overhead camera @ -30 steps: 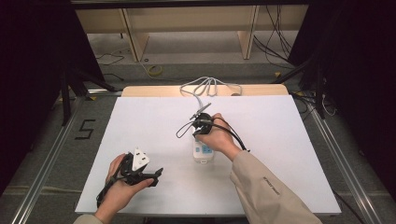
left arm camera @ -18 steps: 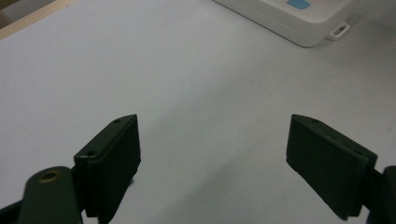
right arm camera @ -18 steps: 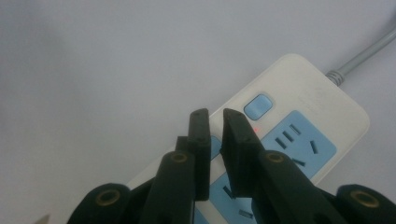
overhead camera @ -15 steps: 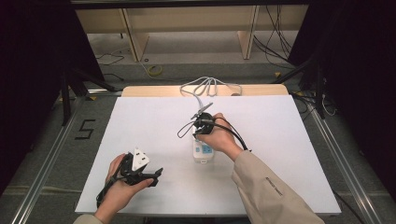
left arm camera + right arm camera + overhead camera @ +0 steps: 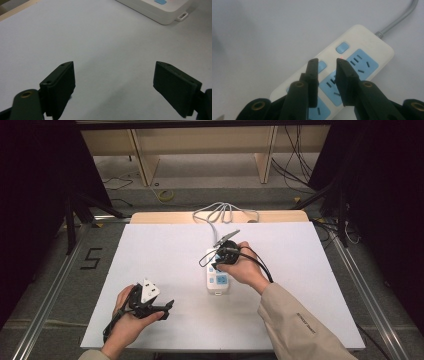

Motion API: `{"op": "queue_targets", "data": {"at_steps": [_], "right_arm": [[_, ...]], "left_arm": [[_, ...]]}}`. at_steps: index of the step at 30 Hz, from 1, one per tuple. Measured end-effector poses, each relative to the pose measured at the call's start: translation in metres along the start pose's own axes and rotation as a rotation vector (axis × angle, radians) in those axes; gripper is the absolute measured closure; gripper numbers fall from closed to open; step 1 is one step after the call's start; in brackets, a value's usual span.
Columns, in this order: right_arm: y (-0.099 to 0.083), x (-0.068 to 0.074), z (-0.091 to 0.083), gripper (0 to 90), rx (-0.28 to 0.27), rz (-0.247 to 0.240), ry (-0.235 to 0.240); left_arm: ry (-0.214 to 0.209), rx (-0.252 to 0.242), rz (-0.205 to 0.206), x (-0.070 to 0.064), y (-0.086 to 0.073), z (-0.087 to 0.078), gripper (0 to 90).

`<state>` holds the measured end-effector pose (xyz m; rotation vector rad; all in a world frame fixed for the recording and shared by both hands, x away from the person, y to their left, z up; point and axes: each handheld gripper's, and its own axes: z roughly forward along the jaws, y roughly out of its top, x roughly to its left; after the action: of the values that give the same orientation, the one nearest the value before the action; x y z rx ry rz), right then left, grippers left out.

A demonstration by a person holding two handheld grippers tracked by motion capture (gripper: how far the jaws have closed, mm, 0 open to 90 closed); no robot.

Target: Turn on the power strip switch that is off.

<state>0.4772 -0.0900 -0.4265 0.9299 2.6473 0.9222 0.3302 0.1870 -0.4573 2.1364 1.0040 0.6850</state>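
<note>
A person works at a white tabletop (image 5: 165,250), seen from above. Nearest the person, well to the left of the power strip (image 5: 218,279), the left hand-held gripper (image 5: 150,304) rests low over bare tabletop, its jaws spread wide with nothing between them. In the left gripper view, a corner of the power strip shows beyond those jaws.

The white power strip, with blue sockets and blue switches, lies flat near the middle of the tabletop. The right hand-held gripper (image 5: 220,262) hovers right over it. In the right gripper view its jaws are drawn nearly together, a narrow gap left, holding nothing; they seem to hang just above a blue socket (image 5: 329,83), though contact is hard to judge.

Beyond the power strip, its grey cable (image 5: 215,215) runs off the far edge of the tabletop.
</note>
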Motion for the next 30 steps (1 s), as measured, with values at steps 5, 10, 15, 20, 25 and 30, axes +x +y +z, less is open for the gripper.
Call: {"op": "queue_targets", "data": {"at_steps": [5, 10, 15, 20, 25, 30], "right_arm": [[-0.009, -0.005, -0.012, 69.0, -0.016, 0.022, 0.008], [-0.018, -0.009, -0.021, 66.3, -0.038, 0.036, 0.008], [-0.027, -0.012, -0.03, 63.8, -0.05, 0.049, 0.003], [-0.038, -0.016, -0.042, 61.8, -0.076, 0.066, 0.004], [-0.05, -0.019, -0.054, 59.9, -0.097, 0.086, 0.003], [-0.063, -0.022, -0.066, 58.6, -0.118, 0.093, -0.003]], "left_arm": [[0.0, 0.003, 0.003, 0.0, 0.0, 0.0, 17.5], [0.0, 0.007, 0.005, 0.0, 0.0, 0.0, 17.5], [0.002, 0.007, 0.005, 0.0, 0.0, 0.0, 17.5], [0.002, 0.007, 0.004, 0.0, 0.0, 0.0, 17.5], [0.002, 0.009, 0.005, 0.0, 0.0, 0.0, 17.5], [0.005, 0.01, -0.001, 0.0, 0.0, 0.0, 17.5]]}}
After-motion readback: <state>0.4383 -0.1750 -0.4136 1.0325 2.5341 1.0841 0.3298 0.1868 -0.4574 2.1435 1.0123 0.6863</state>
